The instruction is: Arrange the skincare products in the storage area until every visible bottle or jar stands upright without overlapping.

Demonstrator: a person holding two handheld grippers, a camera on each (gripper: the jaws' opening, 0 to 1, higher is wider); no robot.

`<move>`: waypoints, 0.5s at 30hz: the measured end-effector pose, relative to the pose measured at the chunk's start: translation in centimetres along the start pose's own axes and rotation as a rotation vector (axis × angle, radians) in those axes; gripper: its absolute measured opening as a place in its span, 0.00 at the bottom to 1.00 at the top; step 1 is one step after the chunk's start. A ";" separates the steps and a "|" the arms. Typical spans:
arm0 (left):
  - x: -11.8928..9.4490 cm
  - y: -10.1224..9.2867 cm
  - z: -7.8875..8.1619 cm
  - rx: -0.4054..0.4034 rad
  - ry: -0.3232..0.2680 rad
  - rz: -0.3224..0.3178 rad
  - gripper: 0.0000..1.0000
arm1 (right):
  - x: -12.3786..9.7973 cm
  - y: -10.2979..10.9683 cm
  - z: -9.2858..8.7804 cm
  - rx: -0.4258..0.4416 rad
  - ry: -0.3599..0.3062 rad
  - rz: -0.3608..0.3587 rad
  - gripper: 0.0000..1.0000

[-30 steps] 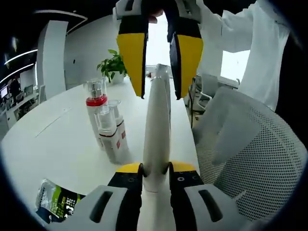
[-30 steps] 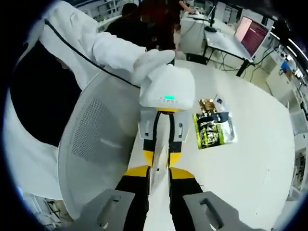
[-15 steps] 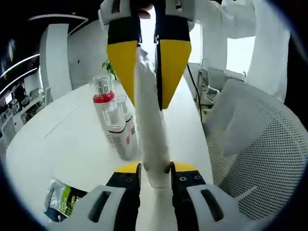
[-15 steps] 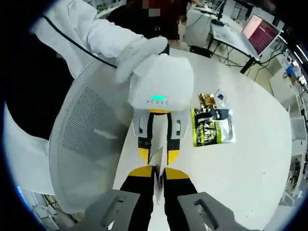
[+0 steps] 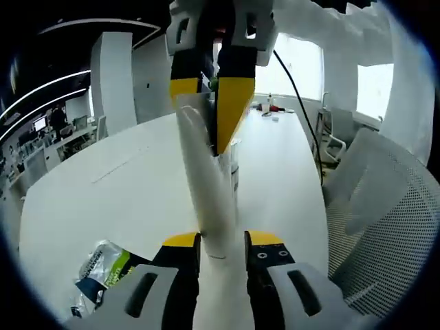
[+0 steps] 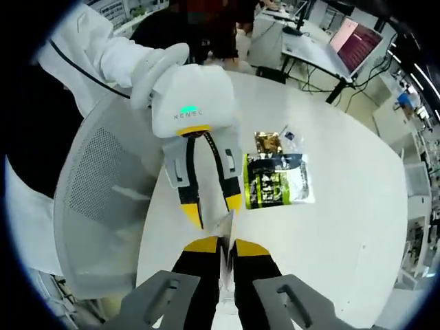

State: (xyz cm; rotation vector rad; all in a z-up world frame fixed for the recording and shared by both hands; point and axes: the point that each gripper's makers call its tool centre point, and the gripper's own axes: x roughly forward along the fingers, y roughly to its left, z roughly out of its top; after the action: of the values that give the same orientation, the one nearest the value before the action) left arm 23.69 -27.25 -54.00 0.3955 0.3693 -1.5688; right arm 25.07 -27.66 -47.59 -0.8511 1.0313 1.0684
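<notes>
White skincare tube, long and tapered, is off the table, held between both grippers: left gripper is closed on its thick end, right gripper pinches the flat crimped tip with jaws nearly together. In the left gripper view the right gripper comes down from the top, its yellow pads clamped on the tip; in the right gripper view the left gripper points in from above.

Largest to smallest: round white table under everything; white mesh chair at the table edge, just beside the grippers; person in white sleeves with a gloved hand on the left gripper; green snack packet lying flat on the table, apart from the tube, with a smaller gold packet touching its far end. Other bottles hidden behind the tube; cannot tell where they stand.

Risks, judged: the tube is soft and tapered, so squeezing may buckle it or it may slip from the thin crimp. If the two grippers pull unevenly it may twist. Stood on a narrow end it could topple, and it is held near the table edge, so a drop may go off the table.
</notes>
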 end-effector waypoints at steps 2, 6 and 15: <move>-0.1 0.3 -0.1 -0.008 0.001 0.011 0.21 | 0.0 -0.5 -0.1 0.012 -0.003 -0.006 0.00; -0.2 0.3 -0.2 -0.029 -0.007 0.013 0.15 | -0.1 -1.5 -0.6 0.003 0.007 -0.036 0.00; -0.2 0.2 -0.7 -0.033 0.007 0.007 0.16 | -0.4 -4.0 -2.1 0.050 0.001 -0.071 0.00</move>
State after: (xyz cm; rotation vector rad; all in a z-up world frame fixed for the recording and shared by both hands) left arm 23.87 -26.77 -54.48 0.3767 0.3981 -1.5528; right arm 28.40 -30.78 -47.57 -0.8422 1.0172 0.9785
